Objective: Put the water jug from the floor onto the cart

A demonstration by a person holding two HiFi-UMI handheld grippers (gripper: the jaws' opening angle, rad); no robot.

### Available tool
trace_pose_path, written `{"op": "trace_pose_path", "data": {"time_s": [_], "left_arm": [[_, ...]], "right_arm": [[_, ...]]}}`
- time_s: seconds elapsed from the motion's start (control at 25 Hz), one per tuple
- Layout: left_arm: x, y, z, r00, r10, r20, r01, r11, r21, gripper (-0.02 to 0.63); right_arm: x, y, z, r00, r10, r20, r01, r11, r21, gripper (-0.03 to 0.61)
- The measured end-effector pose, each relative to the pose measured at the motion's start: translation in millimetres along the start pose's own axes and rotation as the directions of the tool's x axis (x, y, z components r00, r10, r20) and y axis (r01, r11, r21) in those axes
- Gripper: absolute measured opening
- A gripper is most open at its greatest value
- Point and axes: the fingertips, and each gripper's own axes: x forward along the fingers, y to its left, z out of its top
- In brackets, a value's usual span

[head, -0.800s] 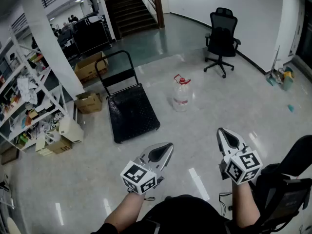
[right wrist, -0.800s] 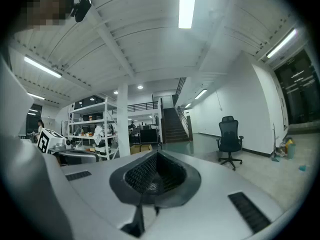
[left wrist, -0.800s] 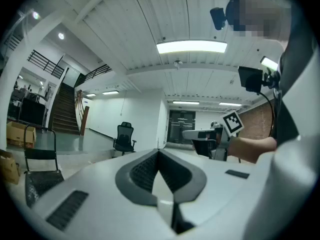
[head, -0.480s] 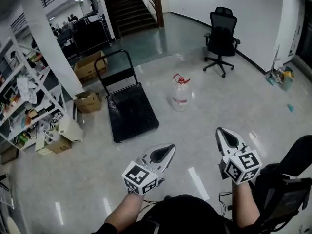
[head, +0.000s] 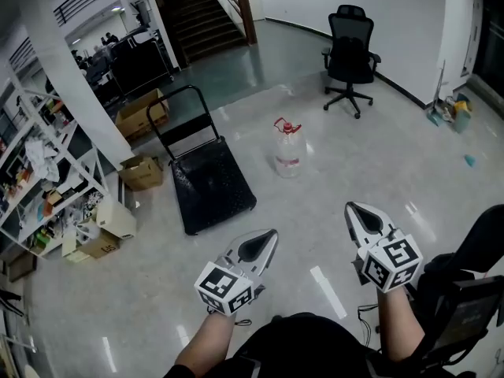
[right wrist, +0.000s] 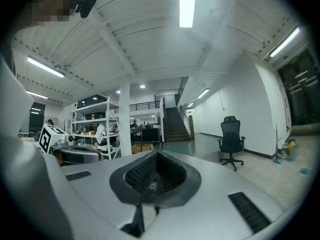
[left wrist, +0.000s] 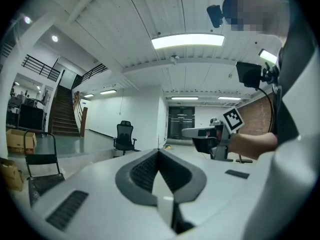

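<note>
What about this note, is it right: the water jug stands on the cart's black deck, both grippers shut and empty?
No. The head view shows the water jug on the floor, right of the cart and apart from it. The left gripper and right gripper are shut and empty.

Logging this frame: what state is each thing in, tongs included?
Clear plastic water jug with red cap: upright on the floor, beside the cart.
Black flat platform cart: handle raised, jug not on it.
Black office chair: upright, unoccupied.
Left tongs: shut, empty.
Right tongs: shut, empty.
</note>
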Motion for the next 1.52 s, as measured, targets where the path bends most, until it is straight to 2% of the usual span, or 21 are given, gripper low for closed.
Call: {"op": "trace_pose_path", "data": {"time_s": [0.2,0.48,0.76,0.88,1.04,1.28,1.52], "left_arm": [[11.7,-6.4,2.0,1.0,0.0,-0.005,0.0,1.0,-0.006,-0.002],[40.4,-11.5,0.6,1.0,0.02,-0.005,-0.02,1.0,-0.018,-0.002],[72.1,11.8,-7.7,0.999,0.044,-0.022,-0.045,0.999,-0.024,-0.002],[88.5,46.4,-11.7,0.999,0.042,-0.011,-0.043,0.999,-0.026,-0.002],[115.8,118.1,-19.9,0.999,0.046,-0.007,-0.046,0.998,-0.04,-0.002],[153.3,241.5,-0.5,0.999,0.053,0.005,-0.052,0.996,-0.073,-0.002],[201.2,324.2,4.1,0.998,0.065,0.015,-0.063,0.991,-0.117,-0.002]], "right_arm": [[-4.0,-16.5,3.1,1.0,-0.002,0.024,0.001,0.999,0.037,0.0],[1.1,-45.7,-7.6,1.0,0.03,-0.004,-0.03,0.999,0.026,0.0],[36.4,-75.2,-18.7,0.998,0.063,-0.014,-0.062,0.996,0.057,0.0],[77.3,-83.8,-21.0,0.998,0.065,-0.01,-0.064,0.996,0.059,0.0],[152.3,-95.1,-25.1,0.998,0.057,-0.019,-0.056,0.996,0.072,0.0],[270.8,-113.1,-6.8,0.999,0.034,-0.039,-0.032,0.998,0.053,0.0],[356.4,-134.9,0.6,0.998,0.031,-0.06,-0.027,0.998,0.056,0.0]]}}
